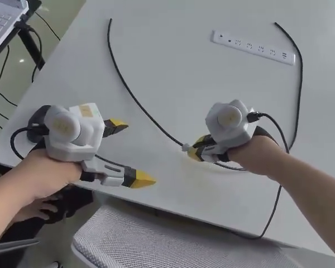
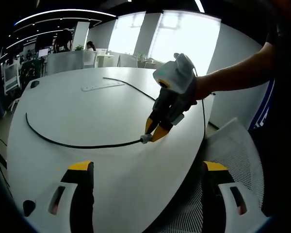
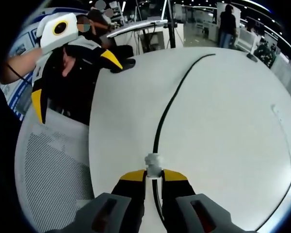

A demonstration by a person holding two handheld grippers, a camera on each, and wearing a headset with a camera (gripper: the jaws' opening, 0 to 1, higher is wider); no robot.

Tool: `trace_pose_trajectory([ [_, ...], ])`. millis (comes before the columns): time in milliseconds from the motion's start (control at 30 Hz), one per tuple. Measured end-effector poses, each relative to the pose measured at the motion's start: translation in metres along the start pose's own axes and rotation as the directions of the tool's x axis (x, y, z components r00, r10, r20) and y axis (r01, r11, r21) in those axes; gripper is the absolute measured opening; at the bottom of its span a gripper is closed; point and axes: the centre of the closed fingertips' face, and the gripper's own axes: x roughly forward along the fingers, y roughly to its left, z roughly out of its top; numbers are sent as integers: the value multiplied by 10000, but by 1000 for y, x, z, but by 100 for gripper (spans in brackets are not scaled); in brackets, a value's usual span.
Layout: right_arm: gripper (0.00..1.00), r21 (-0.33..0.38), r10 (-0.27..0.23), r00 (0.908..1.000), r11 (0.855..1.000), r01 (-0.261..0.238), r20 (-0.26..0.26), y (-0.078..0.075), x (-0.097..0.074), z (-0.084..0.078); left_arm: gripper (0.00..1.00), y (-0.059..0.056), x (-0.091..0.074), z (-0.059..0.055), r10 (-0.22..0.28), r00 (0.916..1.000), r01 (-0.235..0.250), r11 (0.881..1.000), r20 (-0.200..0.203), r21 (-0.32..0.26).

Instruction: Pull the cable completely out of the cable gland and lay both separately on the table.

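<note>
**Head view:** Your left claw (image 1: pixel 131 152), at lower left of the frame, stands wide open and holds nothing. Your right claw (image 1: pixel 196 152), right of centre, is clamped on the white cable gland (image 1: pixel 186 148). The black cable (image 1: pixel 135 95) runs from the gland toward the upper left across the tabletop (image 1: pixel 173 61).

**Left gripper view:** The gland sits at the right claw's tips at frame centre.

**Right gripper view:** The gland shows at bottom centre, with the cable threaded through it.
</note>
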Motion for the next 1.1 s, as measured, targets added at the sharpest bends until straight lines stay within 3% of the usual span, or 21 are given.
trace_pose_trajectory([
  [267, 5, -241, 63, 9998, 9997, -59, 162, 8, -21, 8, 91, -5, 6, 19, -237, 9996, 232, 9992, 156, 314],
  [733, 5, -927, 199, 9994, 9955, -172, 288, 36, -56, 16, 89, -19, 13, 31, -657, 9977, 645, 9953, 156, 718],
  [967, 5, -1342, 61, 9997, 9910, -28, 247, 41, -71, 19, 85, -31, 31, 38, -1343, 9909, 1331, 9831, 4, 1260],
  [1100, 5, -1578, 15, 9994, 9875, 38, 338, 43, -81, 24, 83, -35, 39, 52, -1739, 9845, 1696, 9773, 238, 1270],
])
